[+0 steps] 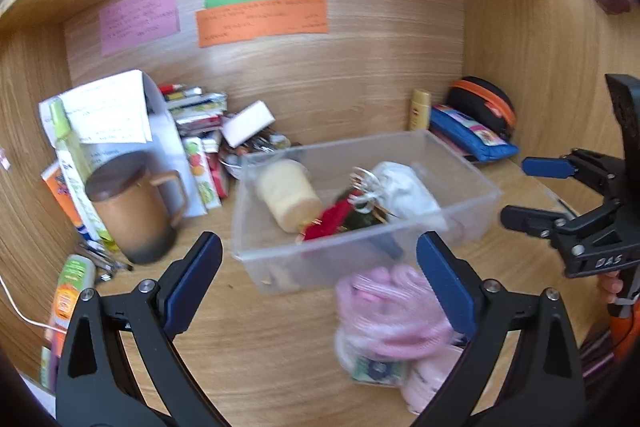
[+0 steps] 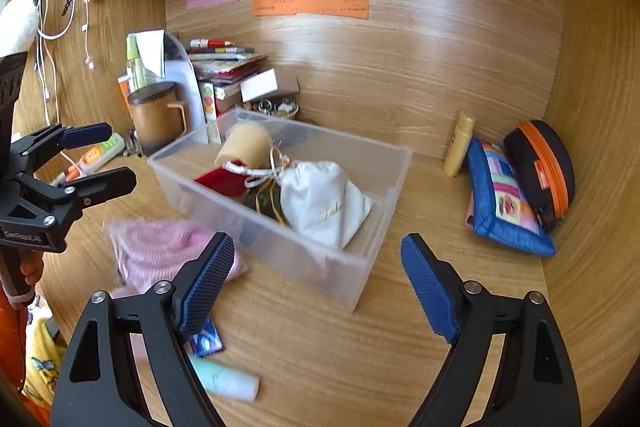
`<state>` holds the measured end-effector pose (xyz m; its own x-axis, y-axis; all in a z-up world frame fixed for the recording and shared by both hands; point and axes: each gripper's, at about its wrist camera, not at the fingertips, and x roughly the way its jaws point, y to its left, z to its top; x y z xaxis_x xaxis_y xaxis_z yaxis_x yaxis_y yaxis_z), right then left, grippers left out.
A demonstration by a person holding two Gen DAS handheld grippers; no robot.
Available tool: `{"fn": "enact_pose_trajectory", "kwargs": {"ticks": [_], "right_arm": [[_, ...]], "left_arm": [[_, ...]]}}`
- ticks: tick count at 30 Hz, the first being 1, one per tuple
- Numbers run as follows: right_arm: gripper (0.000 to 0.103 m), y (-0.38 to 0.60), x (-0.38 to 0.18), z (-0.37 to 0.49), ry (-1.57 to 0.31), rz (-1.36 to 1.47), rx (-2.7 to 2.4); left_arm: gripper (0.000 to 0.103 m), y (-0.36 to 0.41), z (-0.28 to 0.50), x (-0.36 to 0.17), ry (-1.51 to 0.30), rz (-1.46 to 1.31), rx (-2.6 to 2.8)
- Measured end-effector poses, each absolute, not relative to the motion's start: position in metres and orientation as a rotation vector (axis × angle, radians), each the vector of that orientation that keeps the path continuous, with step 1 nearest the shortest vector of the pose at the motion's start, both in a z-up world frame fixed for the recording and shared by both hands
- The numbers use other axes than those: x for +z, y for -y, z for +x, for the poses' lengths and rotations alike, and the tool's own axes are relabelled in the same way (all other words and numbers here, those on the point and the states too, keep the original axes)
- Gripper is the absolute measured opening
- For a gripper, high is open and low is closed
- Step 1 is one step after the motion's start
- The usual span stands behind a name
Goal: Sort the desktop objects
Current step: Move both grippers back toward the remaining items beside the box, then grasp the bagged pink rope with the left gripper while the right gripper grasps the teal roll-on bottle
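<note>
Clear plastic bin (image 1: pixel 472 203) is sitting mid-table, a bit toward the back wall, and it already has stuff in it: a white drawstring pouch (image 2: pixel 320 203), a cream-coloured round jar (image 2: pixel 244 145) lying on its side, and a red and dark green fabric thing (image 1: pixel 340 217). So sorting looks partway done to me.

Both tools are empty right now. The left gripper (image 1: pixel 320 283) has its jaws wide apart, hovering over the front of the table, and the fuzzy pink knitted bundle (image 1: pixel 394 307) lies right by its right-hand finger, just in front of the bin's near wall. The right gripper (image 2: pixel 318 283) is spread open too, aimed at the bin's near corner, holding nothing.

My guess is the pink bundle is the next pick, for the left one. It's soft and lumpy, so it calls for a deep bite around the middle, then a lift high enough to clear the bin's rim.

Still loose near the front edge: a pale mint tube (image 2: pixel 226 381). Over in the back right corner, a blue patchwork pouch (image 2: pixel 506 203), a black case with an orange zip (image 2: pixel 540 171) and a small yellow bottle (image 2: pixel 460 143) are waiting as well.
</note>
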<state>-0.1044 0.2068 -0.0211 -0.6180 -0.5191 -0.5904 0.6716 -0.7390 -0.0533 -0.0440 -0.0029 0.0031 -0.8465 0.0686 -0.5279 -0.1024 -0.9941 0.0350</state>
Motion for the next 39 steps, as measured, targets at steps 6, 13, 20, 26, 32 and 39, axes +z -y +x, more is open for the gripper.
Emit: {"fn": "enact_pose_trajectory", "kwargs": {"ticks": [6, 13, 20, 26, 32, 39], "right_arm": [[0.084, -0.215, -0.038, -0.091, -0.364, 0.767, -2.318], [0.084, -0.226, -0.061, -0.074, -0.365, 0.83, -2.296], [0.084, -0.231, -0.082, -0.055, -0.359, 0.896, -2.24], [0.084, -0.227, -0.092, -0.048, -0.314, 0.949, -2.178], [0.084, -0.209, -0.102, -0.043, -0.342, 0.973, -2.129], [0.084, -0.193, -0.105, -0.035, -0.394, 0.953, -2.131]], "left_arm": [[0.099, -0.02, -0.033, -0.007, -0.131, -0.878, 2.851], [0.1, -0.035, -0.035, -0.033, -0.176, -1.008, 2.797], [0.1, -0.039, -0.043, -0.048, -0.125, -1.104, 2.714], [0.1, -0.046, -0.052, -0.055, -0.171, -1.141, 2.711], [0.1, -0.034, -0.064, -0.058, -0.108, -1.181, 2.726], [0.1, -0.015, -0.064, -0.049, -0.028, -1.133, 2.767]]}}
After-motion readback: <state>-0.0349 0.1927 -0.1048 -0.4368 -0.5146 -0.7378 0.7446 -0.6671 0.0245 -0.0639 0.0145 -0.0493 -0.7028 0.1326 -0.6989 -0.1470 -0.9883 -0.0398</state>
